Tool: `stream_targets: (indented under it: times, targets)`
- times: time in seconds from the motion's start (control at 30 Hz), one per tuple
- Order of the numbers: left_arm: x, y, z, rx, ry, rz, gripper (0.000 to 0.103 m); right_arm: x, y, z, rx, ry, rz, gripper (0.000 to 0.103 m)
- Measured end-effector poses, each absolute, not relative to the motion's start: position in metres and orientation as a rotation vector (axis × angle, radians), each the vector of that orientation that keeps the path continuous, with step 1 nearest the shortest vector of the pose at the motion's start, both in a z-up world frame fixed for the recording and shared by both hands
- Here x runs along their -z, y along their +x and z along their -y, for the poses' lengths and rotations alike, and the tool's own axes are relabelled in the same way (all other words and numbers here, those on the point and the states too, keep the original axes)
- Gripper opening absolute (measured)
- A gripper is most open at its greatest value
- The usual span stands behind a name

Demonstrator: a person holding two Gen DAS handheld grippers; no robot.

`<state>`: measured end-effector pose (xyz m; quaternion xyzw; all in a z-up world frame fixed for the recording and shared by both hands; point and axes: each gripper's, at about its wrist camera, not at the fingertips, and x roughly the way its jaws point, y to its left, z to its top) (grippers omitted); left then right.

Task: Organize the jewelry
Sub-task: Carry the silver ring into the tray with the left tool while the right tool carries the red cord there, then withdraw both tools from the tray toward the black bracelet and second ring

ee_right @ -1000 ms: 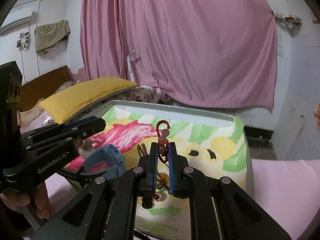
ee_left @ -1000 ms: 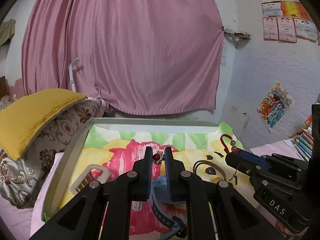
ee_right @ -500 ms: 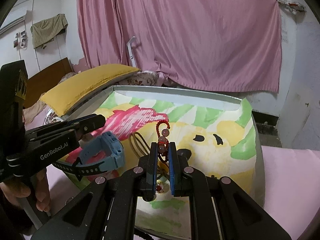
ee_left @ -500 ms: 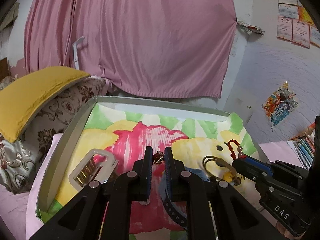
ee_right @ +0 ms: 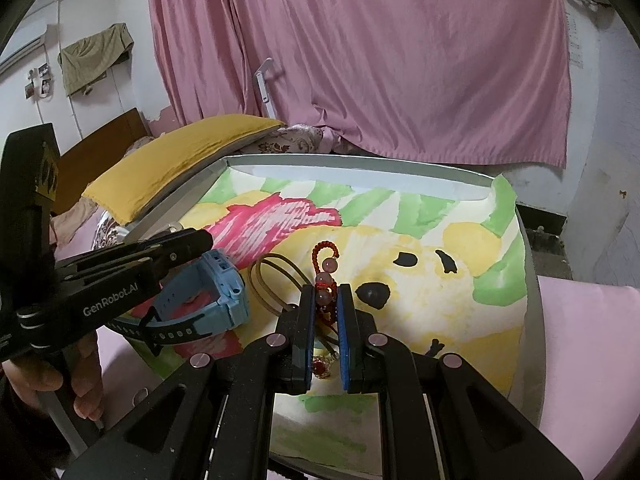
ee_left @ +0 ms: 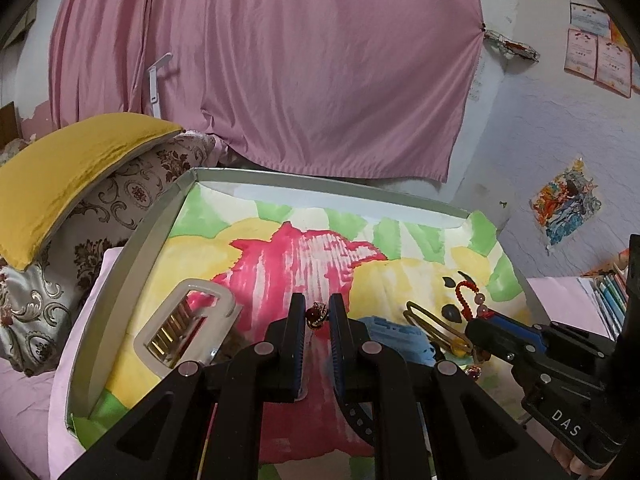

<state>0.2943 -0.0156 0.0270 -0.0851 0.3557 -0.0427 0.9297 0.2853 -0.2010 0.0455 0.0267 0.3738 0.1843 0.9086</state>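
Observation:
My left gripper is shut on a small red-stone earring and holds it above a grey tray lined with a colourful painted sheet. My right gripper is shut on a red beaded charm, whose cord loop and beads stick up between the pads; it also shows in the left wrist view. A blue smartwatch and a thin gold bangle lie in the tray between the grippers. Another red earring lies on the sheet under the right gripper.
A white hair clip with gold teeth lies at the tray's left side. A yellow pillow on a patterned cushion sits left of the tray. A pink curtain hangs behind. Books stand at the right.
Both grippers have tilted down and moved in over the tray, still holding their pieces. The tray fills more of both views.

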Motion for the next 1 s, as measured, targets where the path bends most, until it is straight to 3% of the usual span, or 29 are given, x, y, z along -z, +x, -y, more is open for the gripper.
stream_targets:
  times: [0.5,0.73,0.87,0.97,1.0]
  targets:
    - [-0.025,0.295,0.013,0.076,-0.179,-0.741,0.012,-0.046,0.286,0.203,-0.376,0.068,-0.763,0.012]
    - [-0.027,0.291,0.009,0.073,-0.192,-0.716,0.029,-0.048,0.283,0.206,-0.368,0.069,-0.738,0.018]
    - [-0.03,0.288,0.008,0.078,-0.198,-0.695,0.032,-0.054,0.277,0.208,-0.349,0.063,-0.688,0.019]
    - [-0.035,0.282,0.008,0.077,-0.191,-0.661,0.041,-0.06,0.269,0.21,-0.329,0.057,-0.638,0.037]
    - [-0.038,0.279,0.007,0.076,-0.193,-0.642,0.051,-0.063,0.265,0.211,-0.321,0.055,-0.616,0.041]
